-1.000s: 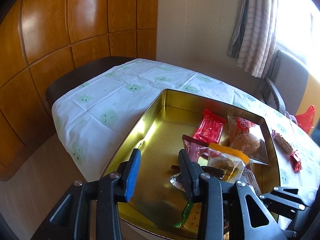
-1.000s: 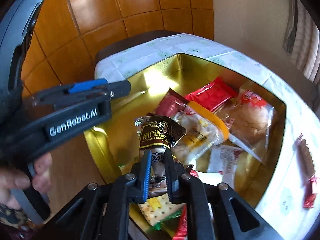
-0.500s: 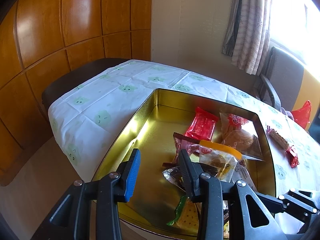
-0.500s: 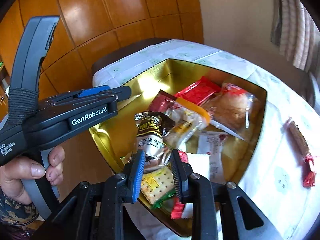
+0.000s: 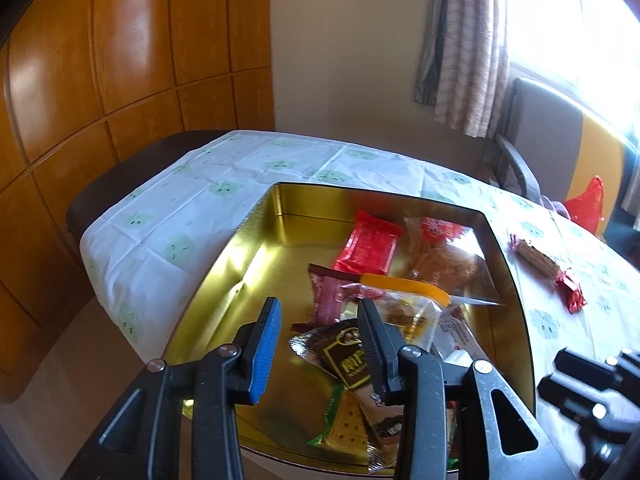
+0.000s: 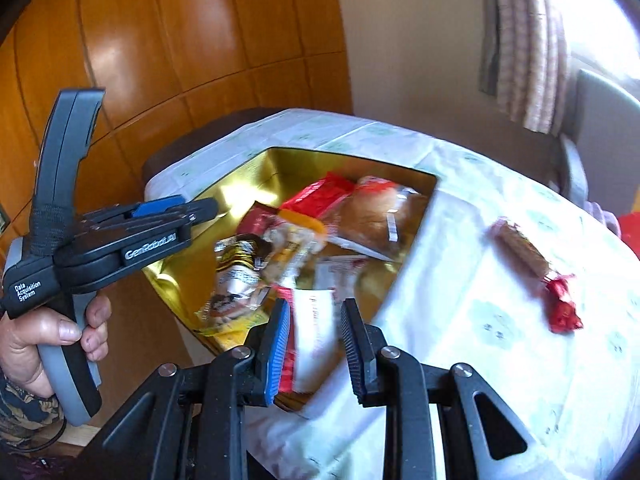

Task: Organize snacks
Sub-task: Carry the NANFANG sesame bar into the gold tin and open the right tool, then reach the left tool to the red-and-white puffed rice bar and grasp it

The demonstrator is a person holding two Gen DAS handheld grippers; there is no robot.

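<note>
At right of frame I see a light, crinkly, slippery wrapped bar [image 6: 524, 254] on the tablecloth [image 6: 460, 304], best pinched mid-length; my right gripper [image 6: 316, 350] and left gripper [image 5: 316, 350] both hang unclenched, empty.

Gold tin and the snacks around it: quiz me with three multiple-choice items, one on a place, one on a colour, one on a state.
1. Where does the long bar with the red wrapper end lie?
A. Inside the tin
B. On the tablecloth, outside the tin
C. On the chair

2. What colour is the inside of the tin?
A. Silver
B. Blue
C. Gold

3. How do the fingers of the left gripper stand?
A. Apart, gripping nothing
B. Closed on a red packet
C. Closed on the tin's rim

Answers:
1 B: the bar rests on the cloth beyond the tin's right wall.
2 C: the walls and floor shine yellow-gold.
3 A: a clear gap shows between the fingers, with the packets lying in the tin below.
</note>
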